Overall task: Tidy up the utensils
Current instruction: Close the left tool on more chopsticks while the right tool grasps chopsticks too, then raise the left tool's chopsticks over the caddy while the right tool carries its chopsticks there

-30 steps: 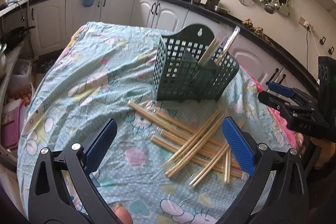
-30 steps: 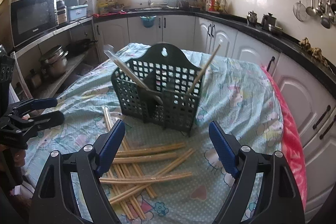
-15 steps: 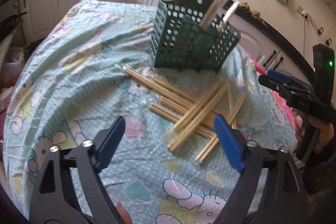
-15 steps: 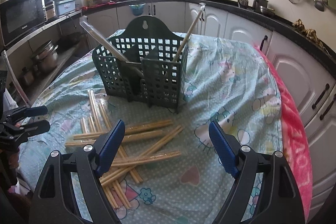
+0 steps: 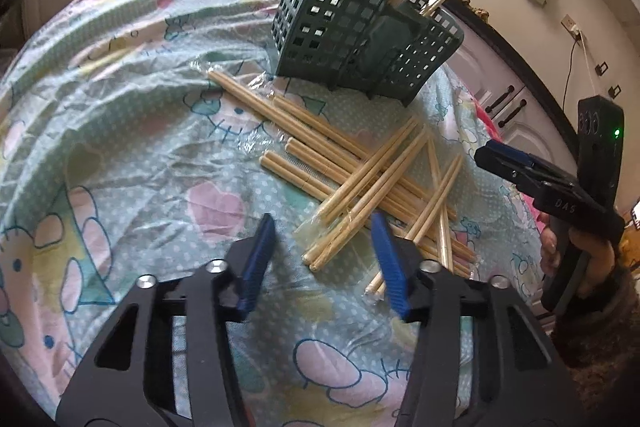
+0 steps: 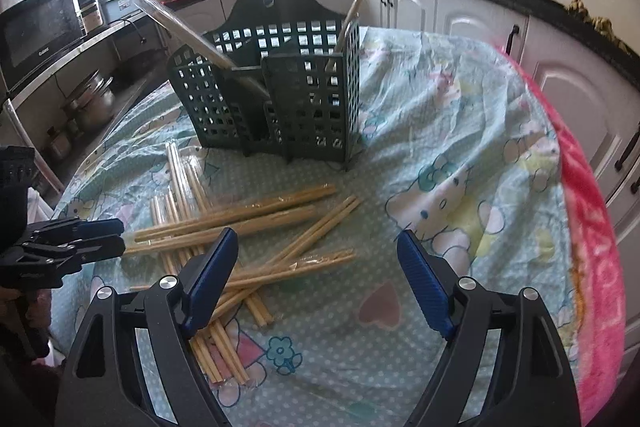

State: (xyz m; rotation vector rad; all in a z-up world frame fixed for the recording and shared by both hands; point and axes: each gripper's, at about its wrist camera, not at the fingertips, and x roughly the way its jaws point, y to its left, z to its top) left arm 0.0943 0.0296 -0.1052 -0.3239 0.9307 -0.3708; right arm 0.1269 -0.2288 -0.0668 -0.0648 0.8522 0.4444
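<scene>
A pile of wooden chopsticks (image 5: 360, 179), several pairs in clear wrappers, lies on the patterned tablecloth in front of a dark green slotted utensil holder (image 5: 352, 27). Two wrapped pairs lean inside the holder (image 6: 272, 99). My left gripper (image 5: 320, 227) hovers low over the near end of the pile. Its jaws are closing, with the ends of one wrapped pair between them, and the pads stand apart from the sticks. My right gripper (image 6: 316, 239) is open wide above the other side of the chopstick pile (image 6: 240, 223), nothing held. Each view shows the other gripper at its edge.
The tablecloth (image 6: 460, 115) covers a rounded table, with a pink blanket edge (image 6: 592, 227) on the right side. White kitchen cabinets (image 6: 472, 19) and a dark counter ring the table. A microwave (image 6: 36, 27) and pots sit on shelves to the left.
Both grippers have sunk toward the chopstick pile and tilted further down. The left gripper's jaws have narrowed from wide open around the ends of a wrapped pair. The right jaws stayed wide.
</scene>
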